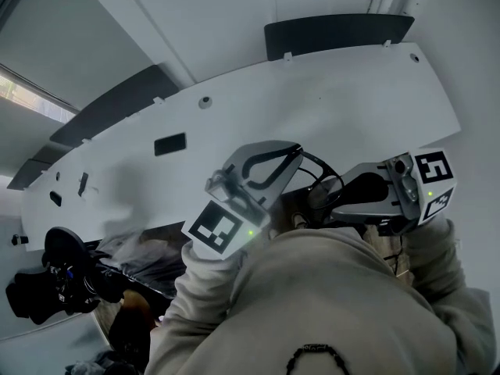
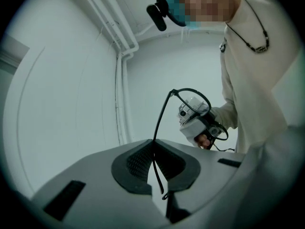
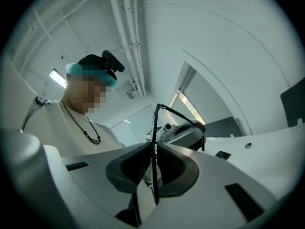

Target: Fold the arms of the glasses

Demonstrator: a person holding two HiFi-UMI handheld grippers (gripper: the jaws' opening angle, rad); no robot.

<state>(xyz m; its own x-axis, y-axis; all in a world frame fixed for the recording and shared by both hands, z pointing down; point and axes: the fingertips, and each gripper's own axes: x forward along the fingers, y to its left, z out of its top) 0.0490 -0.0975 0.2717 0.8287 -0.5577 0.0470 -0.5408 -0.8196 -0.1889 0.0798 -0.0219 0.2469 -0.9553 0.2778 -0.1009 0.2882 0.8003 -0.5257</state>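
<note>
The glasses [image 2: 161, 117] are off the desk [image 1: 328, 92], held in the air over its curved near edge and in front of the person's chest. A hand-held gripper is clamped on each of the two arms.

In the left gripper view, the left hand-held gripper [image 2: 153, 149] has its jaws closed on one thin black arm. The arm's curved tip pokes out on the near side of the pads. Its length runs straight out of the jaws and away, leaning a little to the right. At the far end it bends into the dark front rim, which crosses to the right in front of the right hand-held gripper [image 2: 198, 120].

In the right gripper view, the right hand-held gripper [image 3: 153, 149] is pinched on the other arm of the glasses [image 3: 154, 128]. This arm stands almost upright out of the jaws. From its top the front turns right, toward the left hand-held gripper [image 3: 183, 135] close beyond.

Both arms therefore stand open from the front. The front's long axis runs from one gripper to the other, along the desk's near edge. In the head view the two grippers face each other.
</note>
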